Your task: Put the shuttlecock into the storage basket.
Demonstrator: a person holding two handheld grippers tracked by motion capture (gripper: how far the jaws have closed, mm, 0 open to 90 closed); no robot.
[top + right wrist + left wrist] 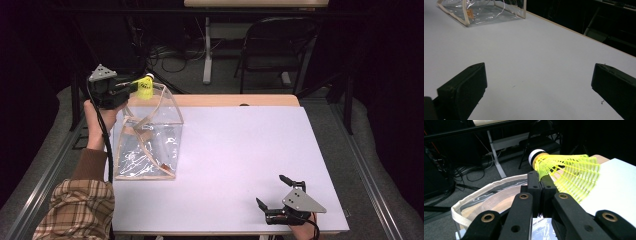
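My left gripper (134, 86) is raised over the table's far left corner and shut on a yellow plastic shuttlecock (145, 88). In the left gripper view its jaws (540, 176) meet on the mesh skirt just below the white-banded cork, and the shuttlecock (569, 175) fans out to the right. Directly beneath stands a clear plastic bag (150, 140) with cream trim, its open rim (486, 192) under the jaws. My right gripper (271, 190) rests open near the front right edge, with nothing between its jaws (539, 82). The bag (484, 10) lies far ahead of it.
The white tabletop (240, 150) stretches between the bag and my right gripper. Beyond its far wooden edge are a dark chair (275, 45), a white desk leg (206, 50) and cables on the floor. A plaid sleeve (75, 210) enters at the lower left.
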